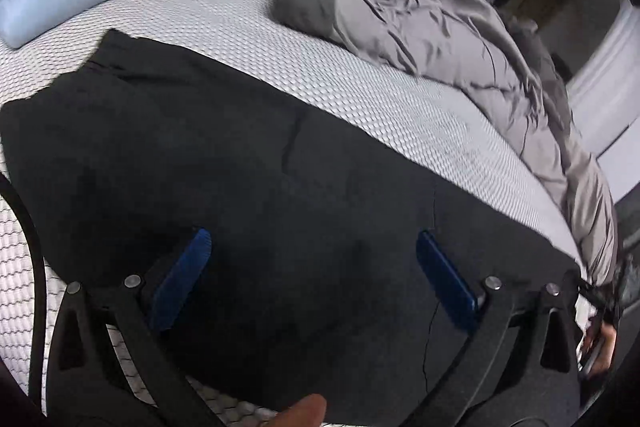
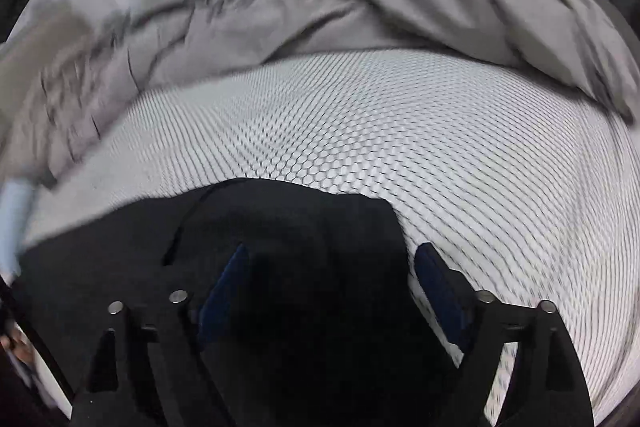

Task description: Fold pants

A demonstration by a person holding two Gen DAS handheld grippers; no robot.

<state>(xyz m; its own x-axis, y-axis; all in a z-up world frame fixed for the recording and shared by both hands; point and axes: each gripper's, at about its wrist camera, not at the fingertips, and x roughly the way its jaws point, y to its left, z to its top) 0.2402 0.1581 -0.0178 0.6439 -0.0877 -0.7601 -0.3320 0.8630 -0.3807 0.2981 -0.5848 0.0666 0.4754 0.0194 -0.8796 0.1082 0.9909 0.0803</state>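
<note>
Left gripper (image 1: pixel 314 269) and right gripper (image 2: pixel 330 287) released above black pants (image 1: pixel 240 155); w/o smoothing, fold may slip on mattress (image 2: pixel 400 131).

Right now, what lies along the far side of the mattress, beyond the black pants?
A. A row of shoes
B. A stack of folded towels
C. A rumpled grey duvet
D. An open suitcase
C: a rumpled grey duvet is bunched along the mattress beyond the pants.
</note>
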